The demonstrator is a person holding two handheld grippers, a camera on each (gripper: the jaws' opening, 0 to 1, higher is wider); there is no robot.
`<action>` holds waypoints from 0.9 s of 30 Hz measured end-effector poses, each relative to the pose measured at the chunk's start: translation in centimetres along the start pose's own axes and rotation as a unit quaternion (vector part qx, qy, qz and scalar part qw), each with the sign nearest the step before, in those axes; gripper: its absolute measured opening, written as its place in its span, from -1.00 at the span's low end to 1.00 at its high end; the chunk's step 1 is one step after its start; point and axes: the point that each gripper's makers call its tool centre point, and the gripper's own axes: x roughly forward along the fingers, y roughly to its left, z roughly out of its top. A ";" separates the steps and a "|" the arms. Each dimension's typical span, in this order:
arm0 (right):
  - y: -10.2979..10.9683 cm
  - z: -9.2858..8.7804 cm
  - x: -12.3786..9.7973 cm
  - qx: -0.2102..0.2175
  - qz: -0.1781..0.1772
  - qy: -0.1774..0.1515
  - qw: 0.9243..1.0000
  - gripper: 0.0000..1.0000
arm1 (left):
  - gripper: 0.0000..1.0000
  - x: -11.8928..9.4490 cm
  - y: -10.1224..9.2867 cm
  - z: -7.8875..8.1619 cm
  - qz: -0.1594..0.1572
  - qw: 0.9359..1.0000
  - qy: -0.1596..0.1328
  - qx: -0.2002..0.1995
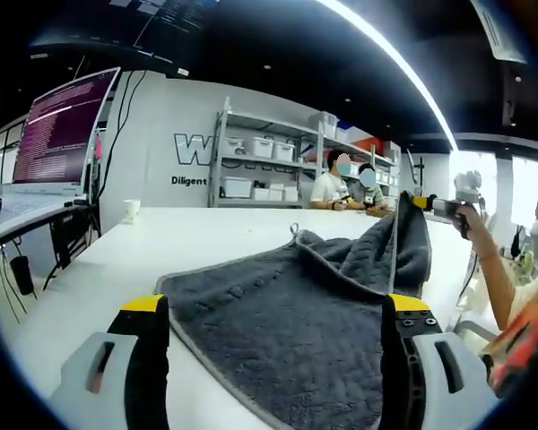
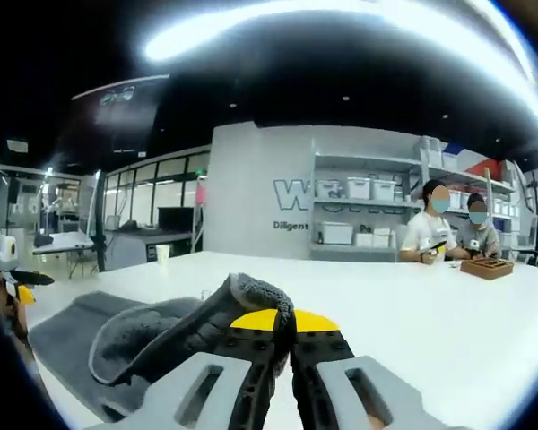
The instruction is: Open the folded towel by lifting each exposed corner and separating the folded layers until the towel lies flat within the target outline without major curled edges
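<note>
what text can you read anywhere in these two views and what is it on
"W": big outlined letter on the grey wall, first of a word; the shelving unit hides the rest.
"Diligent": small dark print lower on that wall, sharper in the left gripper view; whatever follows is hidden.
Lines of text on the monitor: too small to read.
Storage bins on the shelves: no readable labels.
Towel and both grippers: no text seen.

Towel (image 1: 287, 313) between the left tongs (image 1: 273, 336) was dark grey terry cloth, nubby matt pile, with a paler stitched hem. Table (image 1: 161, 246) under it looked smooth, white, faint sheen. Left tongs were matt grey plastic with black jaws and yellow tips. Right tongs (image 2: 282, 327) had the same finish, pinching a thick fuzzy fold of towel.
</note>
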 end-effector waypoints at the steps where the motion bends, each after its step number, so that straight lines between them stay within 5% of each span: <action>1: -0.7 -0.7 -0.2 -0.013 -0.010 0.009 1.000 -1.00 | 0.94 0.0 -0.1 0.0 0.000 1.000 0.000 0.000; 18: -10.1 -10.1 -3.8 -0.063 -0.108 0.139 0.982 -1.00 | 0.92 0.4 -0.3 -0.5 0.002 1.000 0.007 0.001; 27: -12.0 -13.7 -4.7 -0.068 -0.115 0.190 0.973 -1.00 | 0.92 0.6 -0.9 -0.6 -0.004 1.000 0.010 0.003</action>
